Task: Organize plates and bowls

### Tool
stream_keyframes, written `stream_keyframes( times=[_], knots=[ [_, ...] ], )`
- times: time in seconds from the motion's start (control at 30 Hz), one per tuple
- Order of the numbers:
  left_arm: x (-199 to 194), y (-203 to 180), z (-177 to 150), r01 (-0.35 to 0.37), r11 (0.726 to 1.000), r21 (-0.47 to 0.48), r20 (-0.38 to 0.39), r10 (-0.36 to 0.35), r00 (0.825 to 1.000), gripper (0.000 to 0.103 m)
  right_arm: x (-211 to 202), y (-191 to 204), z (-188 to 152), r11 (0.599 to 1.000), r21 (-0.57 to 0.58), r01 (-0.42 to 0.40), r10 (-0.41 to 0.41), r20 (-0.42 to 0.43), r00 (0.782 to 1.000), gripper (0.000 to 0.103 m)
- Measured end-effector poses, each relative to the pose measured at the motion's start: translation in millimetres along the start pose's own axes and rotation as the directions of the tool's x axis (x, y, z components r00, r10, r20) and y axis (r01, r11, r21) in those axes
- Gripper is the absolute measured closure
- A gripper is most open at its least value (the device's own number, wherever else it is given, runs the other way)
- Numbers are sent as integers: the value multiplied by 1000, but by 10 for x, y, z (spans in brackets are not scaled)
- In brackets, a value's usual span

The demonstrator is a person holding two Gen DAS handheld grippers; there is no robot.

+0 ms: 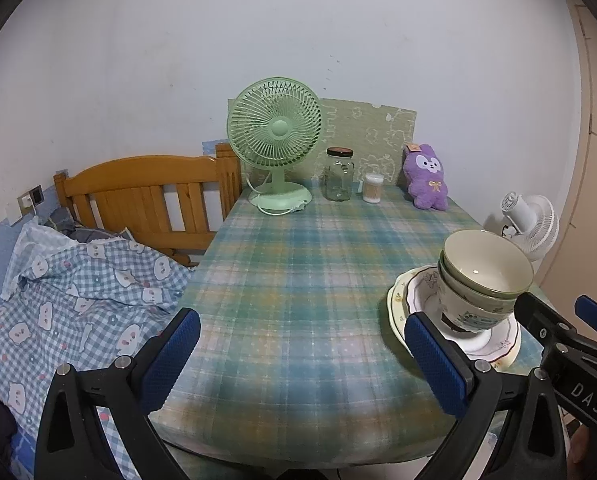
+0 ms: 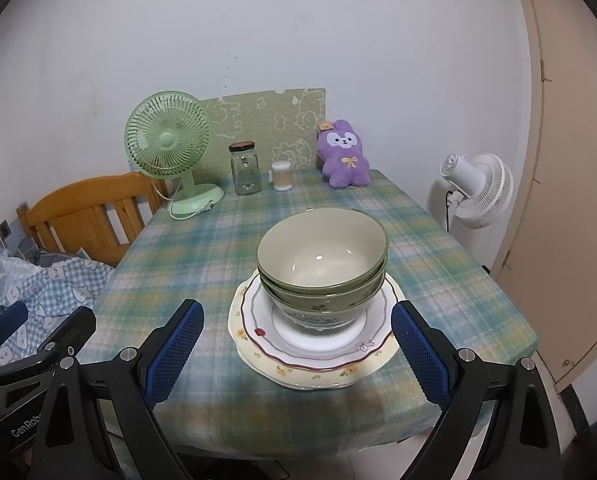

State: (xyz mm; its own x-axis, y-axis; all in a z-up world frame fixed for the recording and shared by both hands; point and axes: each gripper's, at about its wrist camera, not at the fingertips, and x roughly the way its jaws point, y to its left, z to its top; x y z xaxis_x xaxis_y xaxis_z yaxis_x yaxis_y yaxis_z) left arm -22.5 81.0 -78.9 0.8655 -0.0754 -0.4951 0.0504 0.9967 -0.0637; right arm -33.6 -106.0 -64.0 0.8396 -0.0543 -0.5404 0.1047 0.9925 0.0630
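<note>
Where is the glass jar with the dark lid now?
The clear glass jar with the dark lid stands at the table's far edge, between the green desk fan and the small cotton swab container.

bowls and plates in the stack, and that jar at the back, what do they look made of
Bowls: most likely glazed ceramic; a glossy green and cream surface with a bright highlight inside the top one.
Plates: probably glazed ceramic or porcelain; smooth white and cream faces with printed flowers and scalloped rims.
Jar: clear glass, since the wall shows through it; its dark lid could be metal or plastic.
</note>
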Motion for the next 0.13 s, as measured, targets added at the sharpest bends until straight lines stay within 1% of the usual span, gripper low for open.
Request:
stream_keyframes(
  times=[0.13],
  knots=[
    [1,0,-22,7,1000,0,-9,-7,1000,0,-14,4,-20,1000,-1,6,-6,-4,1000,7]
  ],
)
